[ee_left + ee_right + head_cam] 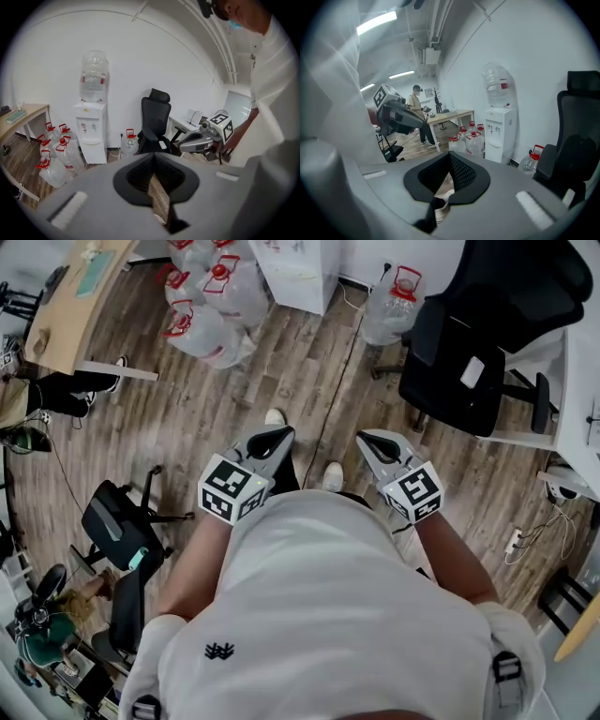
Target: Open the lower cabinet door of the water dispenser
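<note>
An office room with a wood-plank floor (281, 381) and plain white walls. The water dispenser (91, 131) stands on the floor against the wall. It is a boxy white cabinet with a clear inverted bottle (93, 75) on top. Its lower cabinet door (93, 152) is a flat white panel, flush with the front so far as can be made out.

In the left gripper view, a cluster of clear water jugs (56, 157) with red caps and handles crowds the dispenser's left side, near the end of a light wooden bench (23, 115). One more jug (129, 143) and a black high-backed office chair (154, 122) stand at its right.

The head view looks down on the person's white shirt (328, 615) and on both tools, held side by side above the floor and well apart from the dispenser — only the two gripper views show the dispenser's front.

The left gripper (272, 439) has its dark fingers pressed together on nothing. The right gripper (375, 442) likewise has its fingers closed and empty. Each is smooth grey plastic with textured black pads and carries a cube of square black-and-white markers. Only the right gripper view shows another person (416, 110), standing by the bench.
</note>
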